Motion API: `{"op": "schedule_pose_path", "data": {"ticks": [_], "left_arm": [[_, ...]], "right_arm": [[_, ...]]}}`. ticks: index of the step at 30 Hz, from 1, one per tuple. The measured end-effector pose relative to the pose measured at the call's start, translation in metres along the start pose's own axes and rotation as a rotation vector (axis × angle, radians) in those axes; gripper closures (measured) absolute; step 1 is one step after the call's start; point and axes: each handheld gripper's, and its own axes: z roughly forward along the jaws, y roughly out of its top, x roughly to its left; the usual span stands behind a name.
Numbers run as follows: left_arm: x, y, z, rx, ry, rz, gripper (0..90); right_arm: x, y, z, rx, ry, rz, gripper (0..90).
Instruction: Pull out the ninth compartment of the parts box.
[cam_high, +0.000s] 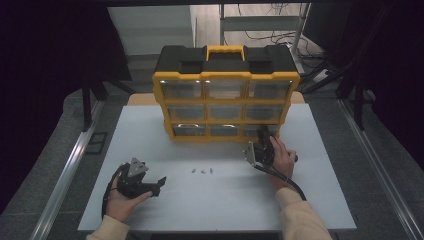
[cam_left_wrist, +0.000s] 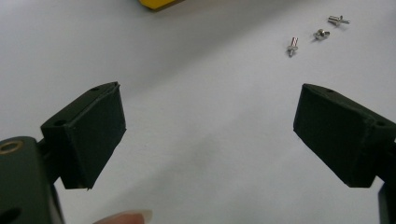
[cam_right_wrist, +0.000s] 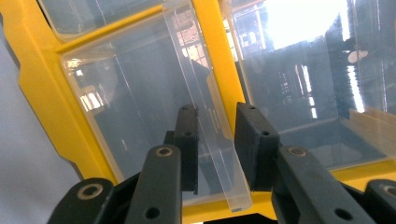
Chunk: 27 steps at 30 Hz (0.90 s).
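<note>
A yellow and black organizer (cam_high: 226, 95) with clear drawers stands at the back of the white table (cam_high: 210, 205). My right gripper (cam_high: 262, 136) reaches to its bottom right drawer (cam_high: 256, 131). In the right gripper view the jaws of the right gripper (cam_right_wrist: 215, 109) stand close on either side of that drawer's clear upright handle (cam_right_wrist: 210, 140) and grip it. My left gripper (cam_high: 159, 186) rests low over the table at the front left, and the left gripper (cam_left_wrist: 210, 91) is wide open with nothing between its jaws. Three small metal screws (cam_high: 202, 171) lie loose on the table between the two hands.
The screws (cam_left_wrist: 317, 33) lie ahead and to the right of the left jaws. The organizer's yellow frame (cam_right_wrist: 46, 93) borders the drawer. Metal rails run along both sides of the table, and dark curtains hang at left and right.
</note>
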Motion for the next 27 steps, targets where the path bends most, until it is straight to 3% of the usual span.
{"op": "schedule_pose_path", "data": {"ticks": [27], "left_arm": [[0.0012,-0.0002,-0.0022,-0.008,0.006,-0.004,9.5]], "right_arm": [[0.0015,0.0005,-0.0078,-0.002,-0.004,-0.008,71.0]]}}
